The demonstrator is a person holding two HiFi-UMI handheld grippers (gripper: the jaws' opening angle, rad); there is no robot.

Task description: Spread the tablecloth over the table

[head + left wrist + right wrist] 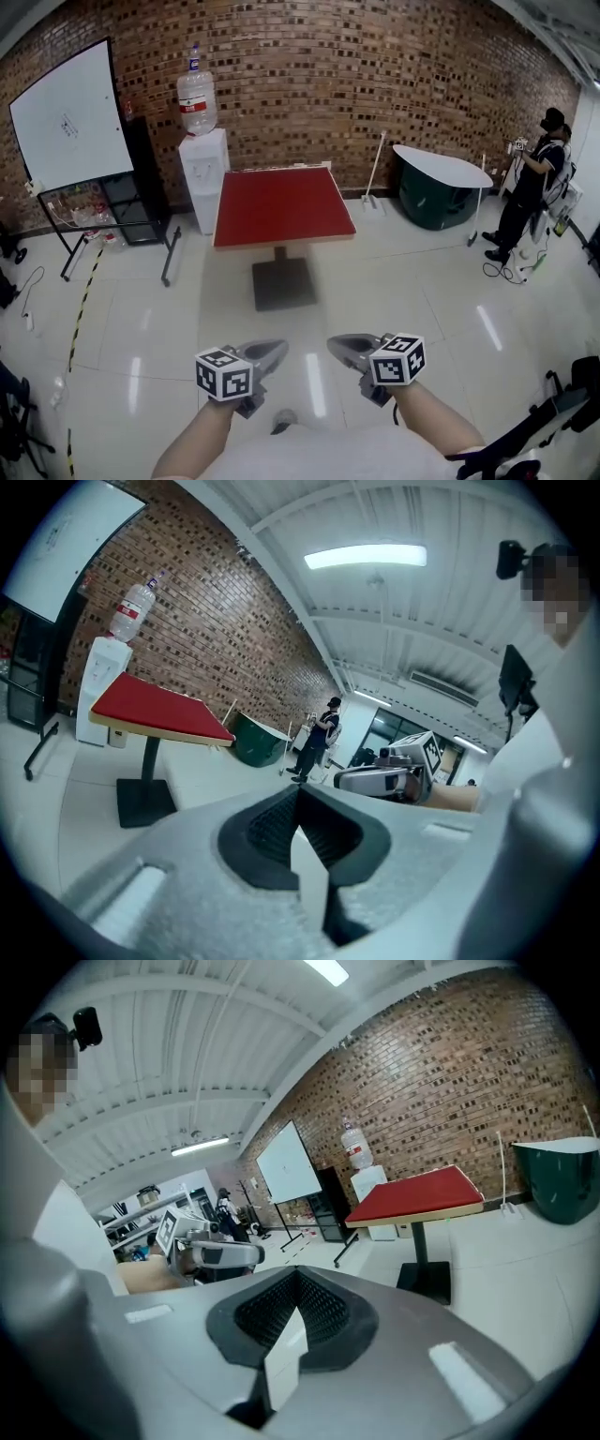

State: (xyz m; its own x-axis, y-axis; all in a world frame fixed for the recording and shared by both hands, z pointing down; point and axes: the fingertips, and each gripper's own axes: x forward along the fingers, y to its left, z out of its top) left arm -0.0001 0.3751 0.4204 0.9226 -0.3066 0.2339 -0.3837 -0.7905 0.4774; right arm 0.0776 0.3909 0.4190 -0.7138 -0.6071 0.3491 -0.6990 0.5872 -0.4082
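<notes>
Here, from left to right:
Water dispenser [203,174]: just beside the worktop's back left corner.
Left hand-held gripper [272,351]: jaws pressed together, nothing between them, low and near the camera.
Tablecloth [281,204]: red, lying flat over the worktop [281,243], well apart from both hand-held grippers.
Right hand-held gripper [342,347]: jaws also closed, empty, beside the left one.
Person [532,187]: standing at the far right.

We see a brick wall [375,75], glossy white tile floor [422,305], whiteboard [70,117] at left, water dispenser [203,173] beside it, ceiling strip light [366,556].
</notes>
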